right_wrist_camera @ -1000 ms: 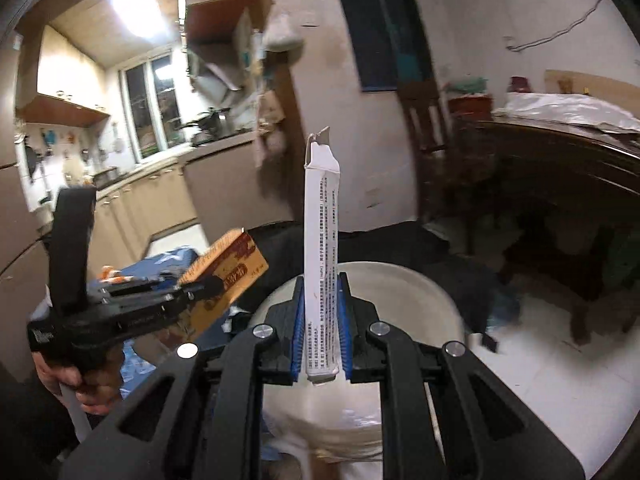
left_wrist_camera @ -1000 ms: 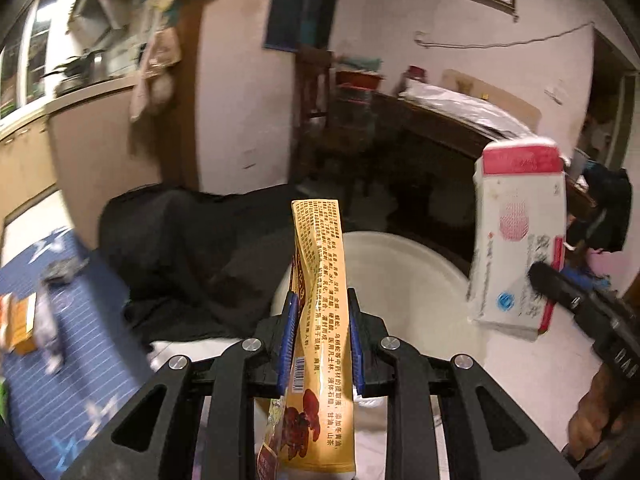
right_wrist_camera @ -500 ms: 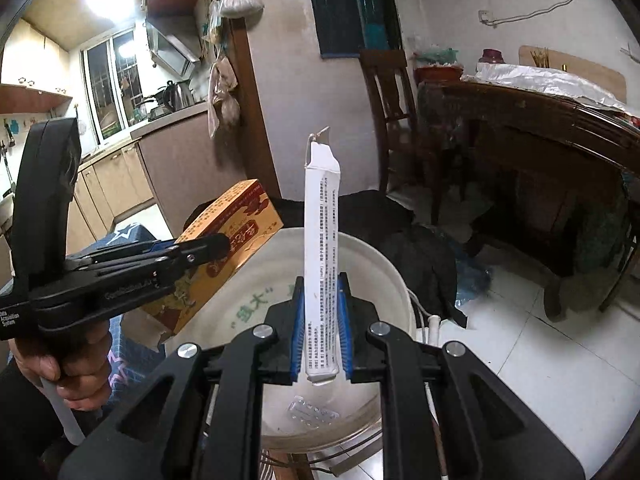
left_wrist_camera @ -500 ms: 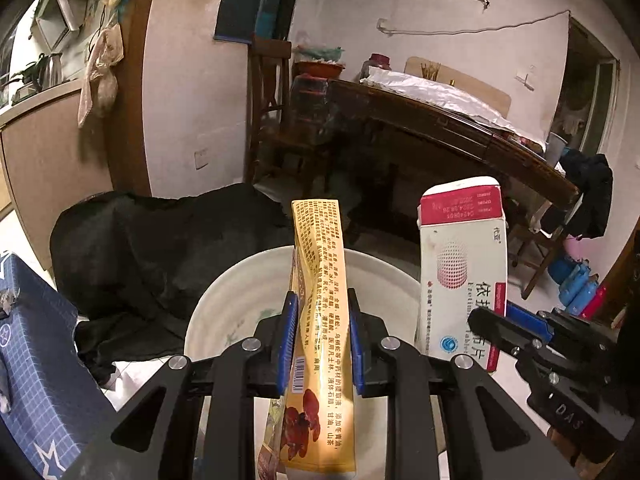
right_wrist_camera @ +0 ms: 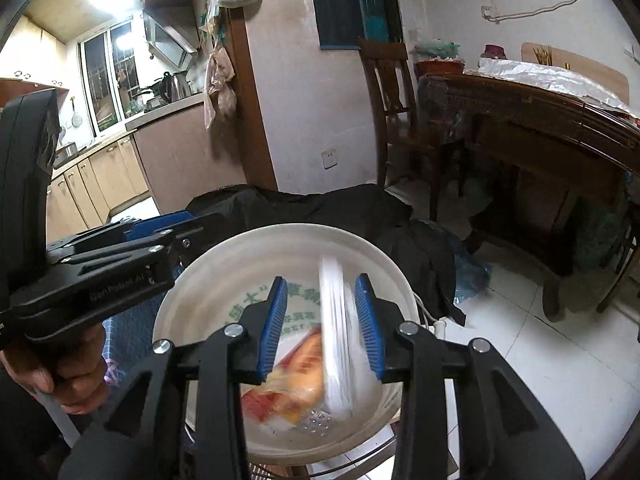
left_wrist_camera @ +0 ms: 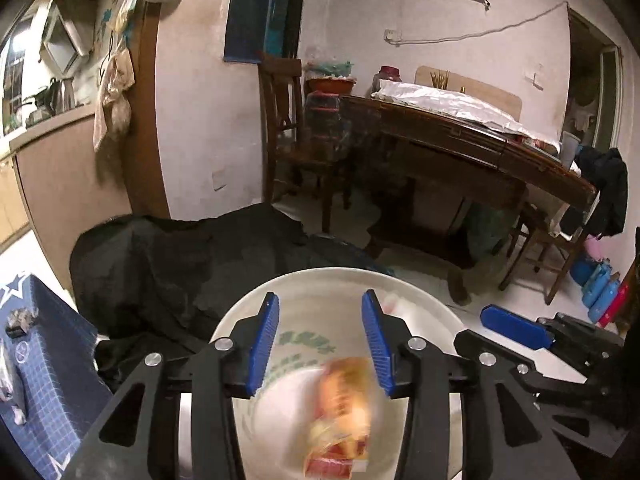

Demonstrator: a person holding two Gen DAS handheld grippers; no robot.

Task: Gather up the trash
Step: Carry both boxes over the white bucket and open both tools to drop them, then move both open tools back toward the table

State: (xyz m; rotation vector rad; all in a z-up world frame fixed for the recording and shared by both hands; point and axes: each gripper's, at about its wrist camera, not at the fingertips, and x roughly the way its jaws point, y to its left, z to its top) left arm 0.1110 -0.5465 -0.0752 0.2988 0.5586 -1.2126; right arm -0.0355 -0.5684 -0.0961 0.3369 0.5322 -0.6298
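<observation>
A white plastic bucket (left_wrist_camera: 248,312) stands below both grippers; it also shows in the right wrist view (right_wrist_camera: 192,268). My left gripper (left_wrist_camera: 320,344) is open and empty above the bucket. A blurred yellow and red snack box (left_wrist_camera: 340,412) is falling inside the bucket; it also shows in the right wrist view (right_wrist_camera: 296,380). My right gripper (right_wrist_camera: 322,328) is open above the bucket. A blurred white medicine box (right_wrist_camera: 336,340) is dropping between its jaws, loose. The right gripper also shows at the right of the left wrist view (left_wrist_camera: 512,332).
A black cloth heap (left_wrist_camera: 180,264) lies behind the bucket. A blue patterned mat (left_wrist_camera: 36,360) with small scraps is at the left. A dark wooden table (left_wrist_camera: 460,140) and a chair (left_wrist_camera: 288,120) stand behind. White tiled floor (right_wrist_camera: 540,360) lies to the right.
Both grippers have opened over the bucket. The snack box and the medicine box have left the jaws and are falling into the bucket.
</observation>
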